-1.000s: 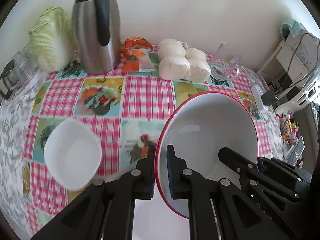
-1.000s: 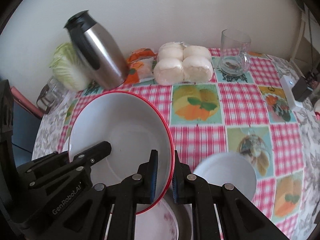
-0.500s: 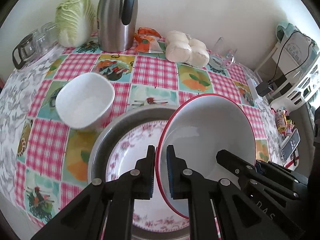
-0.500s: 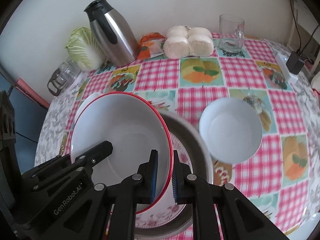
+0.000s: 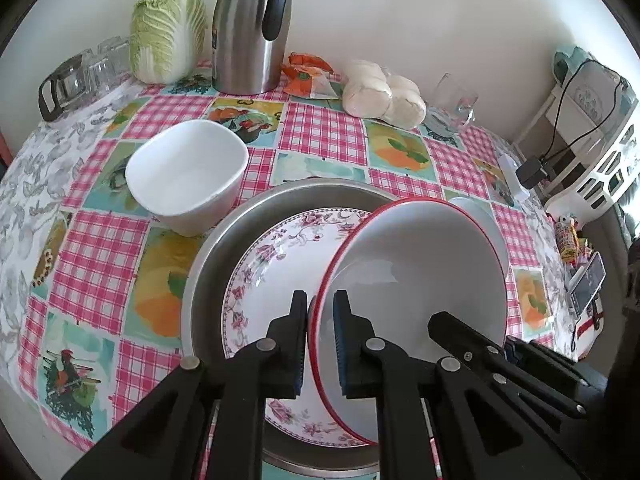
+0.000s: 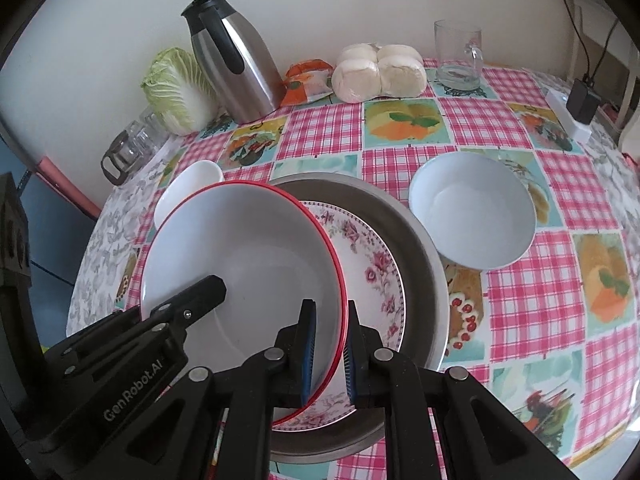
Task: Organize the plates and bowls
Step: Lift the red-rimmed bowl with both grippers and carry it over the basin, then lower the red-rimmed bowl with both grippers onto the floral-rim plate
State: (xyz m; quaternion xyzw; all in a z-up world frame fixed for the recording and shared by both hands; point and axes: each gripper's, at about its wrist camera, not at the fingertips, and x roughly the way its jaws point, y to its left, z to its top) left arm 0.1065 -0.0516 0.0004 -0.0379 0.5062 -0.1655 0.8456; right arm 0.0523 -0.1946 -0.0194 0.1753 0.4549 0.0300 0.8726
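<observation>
Black plastic fingers with blue pads are closed from both sides on the rim of a red-rimmed white bowl (image 5: 420, 280): the left gripper (image 5: 321, 344) is clamped on its left edge and the right gripper (image 6: 330, 350) on its right edge, with the rim seen between each pair of pads. The bowl is held tilted over a floral-patterned plate (image 5: 280, 264), which is nested inside a grey metal basin (image 5: 208, 264) directly below and ahead of both grippers. Whether the bowl's lower edge touches the plate cannot be told.

Ahead and to the left of the left gripper, a white squarish bowl (image 5: 186, 176) is seen just beside the basin's rim on the checked pink tablecloth (image 5: 96, 256). Ahead and to the right of the right gripper, a round white bowl (image 6: 472, 216) is set just beside the basin on its other side.

Farther ahead, along the wall, a stainless steel thermos jug (image 5: 250, 26) is stood upright, with a napa cabbage (image 5: 166, 28) to its left and clear glassware (image 5: 80, 76) beyond that. To the jug's right an orange packet (image 5: 308, 76), a wrapped pack of white buns (image 5: 382, 94) and a glass mug (image 6: 458, 54) are lined up. At the far right of the right gripper's view, a white power strip with a black adapter (image 6: 576, 108) is laid near the table edge.
</observation>
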